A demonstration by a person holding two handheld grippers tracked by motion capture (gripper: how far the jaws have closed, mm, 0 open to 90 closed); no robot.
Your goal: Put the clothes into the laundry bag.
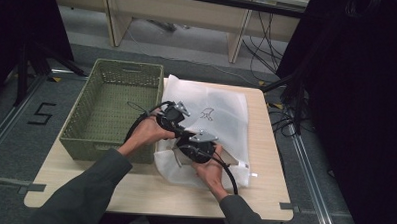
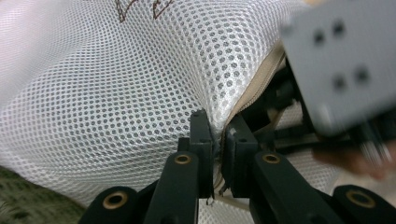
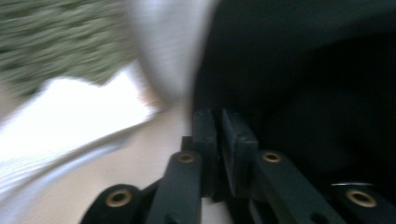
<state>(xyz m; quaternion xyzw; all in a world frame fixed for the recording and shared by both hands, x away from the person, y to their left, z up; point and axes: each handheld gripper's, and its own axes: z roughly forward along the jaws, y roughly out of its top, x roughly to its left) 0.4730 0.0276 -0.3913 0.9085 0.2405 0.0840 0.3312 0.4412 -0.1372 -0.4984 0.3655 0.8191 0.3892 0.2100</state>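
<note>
mesh bag (image 1: pixel 221 118) lies flat on the surface, zipper edge toward you — your left gripper (image 2: pixel 217 135) pinches it there, your right gripper (image 3: pixel 218 123) is closed empty just beside

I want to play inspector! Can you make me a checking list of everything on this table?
Surface: light wooden table, bare at the near edge.
Job's things: white mesh laundry bag lying flat, with a beige zipper edge.
Clutter: empty green woven basket at the left.
Grippers: left hand-held gripper shut on the mesh laundry bag's edge; right hand-held gripper shut, nothing seen between its jaws.
Cables: black cable trailing from the right one.
Surroundings: grey floor, black curtains.
</note>
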